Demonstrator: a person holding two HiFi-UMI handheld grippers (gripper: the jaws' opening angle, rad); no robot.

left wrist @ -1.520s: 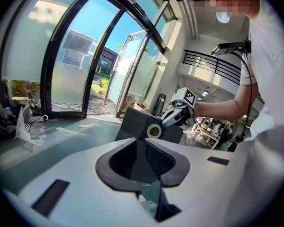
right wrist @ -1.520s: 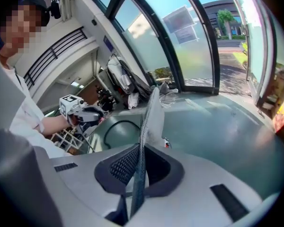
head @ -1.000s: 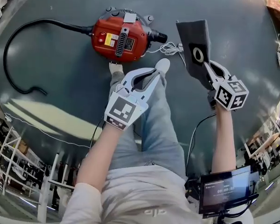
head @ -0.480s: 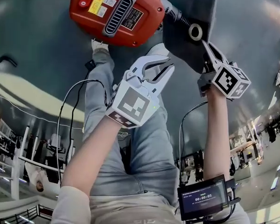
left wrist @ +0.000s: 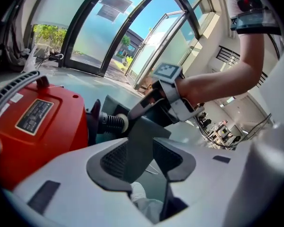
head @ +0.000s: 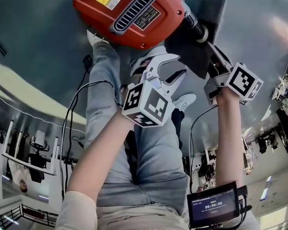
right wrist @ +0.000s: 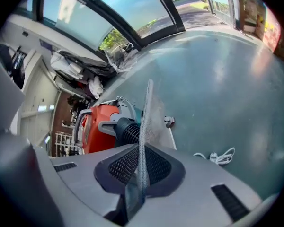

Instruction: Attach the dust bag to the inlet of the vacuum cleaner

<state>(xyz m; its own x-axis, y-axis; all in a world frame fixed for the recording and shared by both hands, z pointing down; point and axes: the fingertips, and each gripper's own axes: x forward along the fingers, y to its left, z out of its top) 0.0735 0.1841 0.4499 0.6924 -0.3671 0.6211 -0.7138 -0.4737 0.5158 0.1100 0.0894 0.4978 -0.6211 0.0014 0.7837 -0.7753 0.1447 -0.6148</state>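
Observation:
The red vacuum cleaner [head: 129, 11] lies on the grey floor, its black ribbed inlet [head: 193, 24] pointing right. The dark grey dust bag [head: 209, 13] hangs against that inlet, and its pale ring [head: 203, 34] sits at the nozzle's tip. My right gripper [head: 213, 56] is shut on the bag's lower edge, which shows edge-on between its pads [right wrist: 158, 167]. My left gripper [head: 181, 65] is just below the inlet. Its jaws have just been opening, and the bag's corner [left wrist: 142, 136] stands between them unpressed. In the left gripper view the vacuum [left wrist: 33, 126] is at the left.
The person's jeans-clad legs and a white shoe [head: 185, 101] lie under the grippers. A black cable [head: 81, 87] runs down the left leg. A white cord [right wrist: 217, 156] lies coiled on the floor to the right. A small screen [head: 213, 206] hangs at the waist.
Both grippers have come down close to the vacuum. The bag's ring has moved from beside the nozzle onto its tip. The left jaws stand wider apart than before.

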